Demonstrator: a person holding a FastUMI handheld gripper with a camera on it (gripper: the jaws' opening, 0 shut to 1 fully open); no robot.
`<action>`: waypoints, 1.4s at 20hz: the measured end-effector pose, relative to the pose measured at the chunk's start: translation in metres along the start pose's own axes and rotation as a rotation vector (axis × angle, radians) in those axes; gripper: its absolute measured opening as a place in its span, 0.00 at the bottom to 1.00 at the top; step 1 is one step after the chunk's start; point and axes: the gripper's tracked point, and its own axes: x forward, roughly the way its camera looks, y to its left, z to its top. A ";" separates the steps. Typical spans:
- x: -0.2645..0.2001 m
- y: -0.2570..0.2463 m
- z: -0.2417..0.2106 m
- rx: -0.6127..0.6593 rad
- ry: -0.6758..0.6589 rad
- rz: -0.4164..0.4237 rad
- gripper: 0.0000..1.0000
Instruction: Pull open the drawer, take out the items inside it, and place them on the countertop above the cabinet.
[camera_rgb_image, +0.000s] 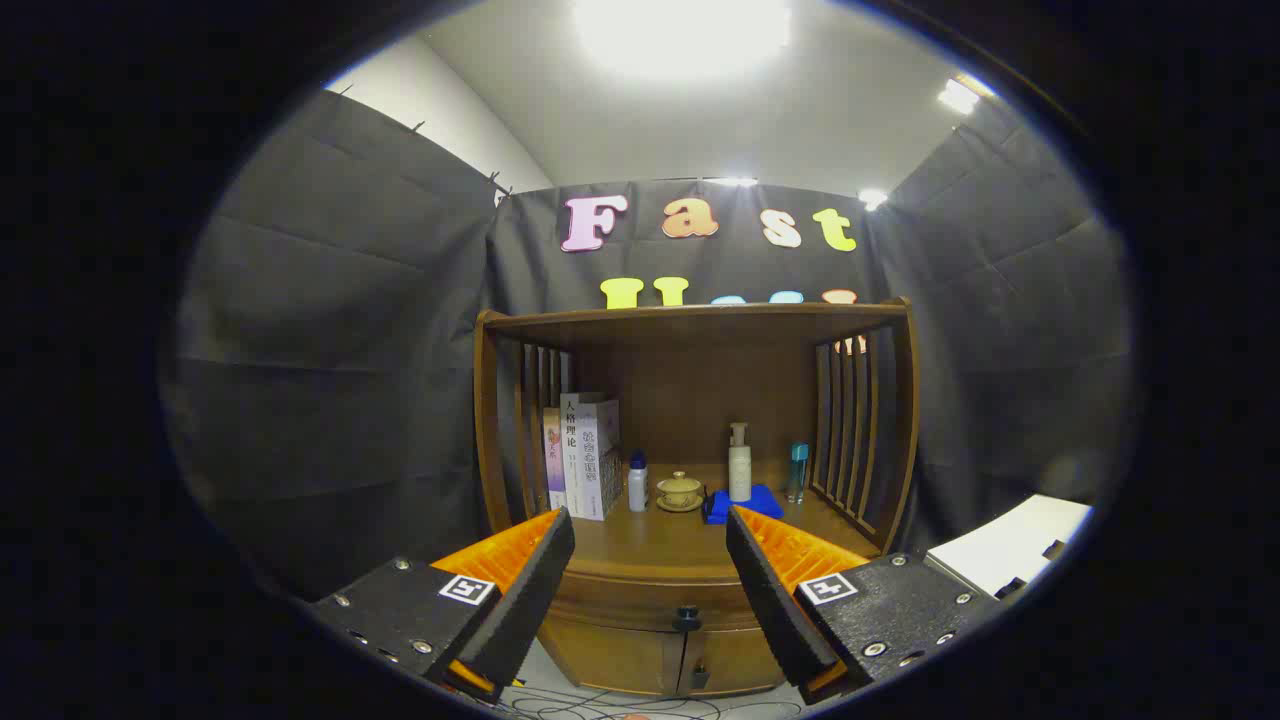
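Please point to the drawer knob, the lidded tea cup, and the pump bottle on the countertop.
drawer knob (686, 612): gripper view, its round front.
lidded tea cup (679, 489): gripper view, bowl's side.
pump bottle (739, 472): gripper view, middle of body.

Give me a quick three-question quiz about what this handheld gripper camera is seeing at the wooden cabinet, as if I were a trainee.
1. True or false: the drawer is already pulled open.
2. The gripper fingers are: A) wide open, B) shut on the knob, C) holding a bottle.
3. What sits on the countertop between the small white bottle and the blue cloth?

Key
1. False; it is closed, its dark knob untouched ahead of the fingers.
2. A.
3. A lidded teacup on a saucer.
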 end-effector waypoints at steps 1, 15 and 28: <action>-0.001 -0.004 0.002 0.000 -0.006 -0.007 0.95; 0.002 -0.028 0.006 -0.005 -0.022 -0.043 0.95; 0.004 -0.036 0.004 0.015 -0.021 -0.050 0.95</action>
